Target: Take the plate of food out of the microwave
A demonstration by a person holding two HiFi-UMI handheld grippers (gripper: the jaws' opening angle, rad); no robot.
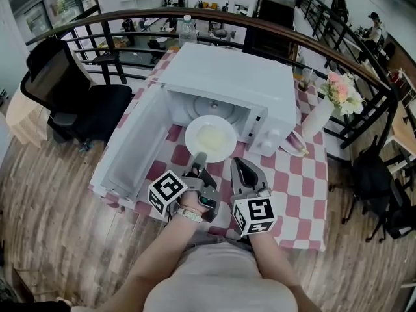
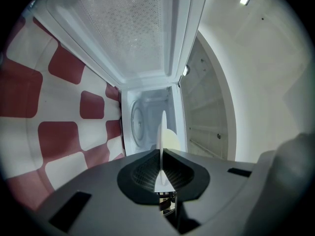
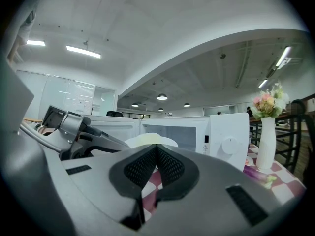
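Left gripper (image 1: 200, 158): clenched on the near rim of the plate (image 1: 210, 137); rim edge-on between the pads in the left gripper view.

Plate: level, straight ahead of the left jaws. Far part at the mouth of the microwave (image 1: 229, 77), near part out over the checked tablecloth (image 1: 300, 179). Pale yellow food (image 1: 213, 138) in the plate's middle.

Right gripper (image 1: 238, 164): jaws pressed together, nothing between them. Just to the right of the left gripper, tips close beside the plate's near-right rim; contact there not clear.

Microwave door (image 1: 130, 145): swung wide open, off to the left of the left gripper, inner face up.

Ahead of the right jaws, in the right gripper view: plate and food, then the microwave front with 1 round knob (image 3: 229, 145).

Further right of the right gripper: 1 white vase (image 1: 318, 116) with pink flowers (image 1: 341, 91), upright on the cloth, well apart from the plate.
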